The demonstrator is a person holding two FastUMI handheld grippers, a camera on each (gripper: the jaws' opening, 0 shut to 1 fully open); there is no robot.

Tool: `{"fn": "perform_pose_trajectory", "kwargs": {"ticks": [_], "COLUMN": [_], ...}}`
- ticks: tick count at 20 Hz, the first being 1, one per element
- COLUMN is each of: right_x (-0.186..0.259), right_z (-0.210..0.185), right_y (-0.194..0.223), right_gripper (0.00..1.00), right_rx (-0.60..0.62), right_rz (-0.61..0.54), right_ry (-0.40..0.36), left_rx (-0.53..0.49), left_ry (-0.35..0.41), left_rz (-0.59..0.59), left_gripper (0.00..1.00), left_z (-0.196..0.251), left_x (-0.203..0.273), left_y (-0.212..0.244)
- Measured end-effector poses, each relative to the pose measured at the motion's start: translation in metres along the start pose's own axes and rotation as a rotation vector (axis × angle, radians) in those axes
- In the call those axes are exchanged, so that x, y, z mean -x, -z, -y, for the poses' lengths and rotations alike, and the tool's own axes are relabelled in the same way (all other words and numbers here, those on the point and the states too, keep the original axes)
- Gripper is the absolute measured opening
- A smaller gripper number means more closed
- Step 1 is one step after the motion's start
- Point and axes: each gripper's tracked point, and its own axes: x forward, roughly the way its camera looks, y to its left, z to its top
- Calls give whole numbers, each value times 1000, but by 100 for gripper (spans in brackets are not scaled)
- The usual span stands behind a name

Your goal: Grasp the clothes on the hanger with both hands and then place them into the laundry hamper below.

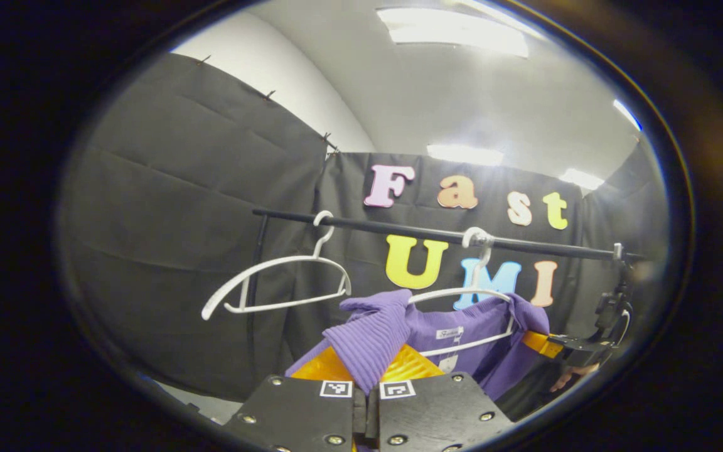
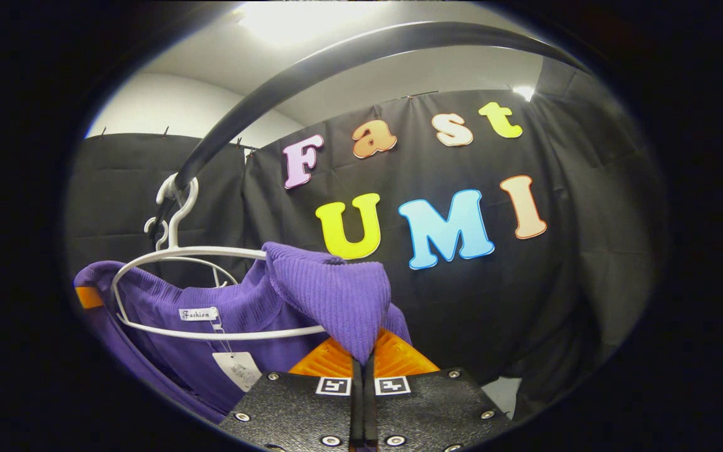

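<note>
A purple ribbed sweater [image 1: 462, 342] hangs on a white hanger [image 1: 471, 295] from the black rail [image 1: 412, 231]. My left gripper [image 1: 366, 383] is shut on the sweater's near shoulder, and a fold of purple knit [image 1: 371, 339] rises between its fingers. In the right gripper view, my right gripper [image 2: 363, 367] is shut on the other shoulder [image 2: 336, 301] of the same sweater [image 2: 223, 314], pulled up off the hanger [image 2: 211, 333]. The right gripper [image 1: 578, 351] and the hand holding it also show at the far right of the left gripper view.
A bare white hanger [image 1: 280, 282] hangs further left on the rail. The rail [image 2: 311, 69] arcs close overhead in the right gripper view. Black cloth walls close in the booth behind and at both sides.
</note>
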Motion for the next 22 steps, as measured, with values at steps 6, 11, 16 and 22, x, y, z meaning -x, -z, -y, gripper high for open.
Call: {"fn": "perform_pose_trajectory", "kwargs": {"ticks": [6,11,16,22], "right_x": [-24,-43,-53,-52], "right_z": [22,40,46,52], "right_y": [-12,-22,-22,-21], "right_gripper": [0,0,0,0], "right_rx": [-7,62,118,149], "right_rz": [75,149,174,165], "right_ry": [70,111,129,153], "left_rx": [-32,-17,59,79], "left_ry": [-41,-70,-78,-49], "left_rz": [48,38,4,-58], "left_gripper": [6,3,1,6], "left_z": [-45,-76,-103,-109], "left_x": [-7,-20,-37,-39], "left_y": [-31,-30,-12,17]}}
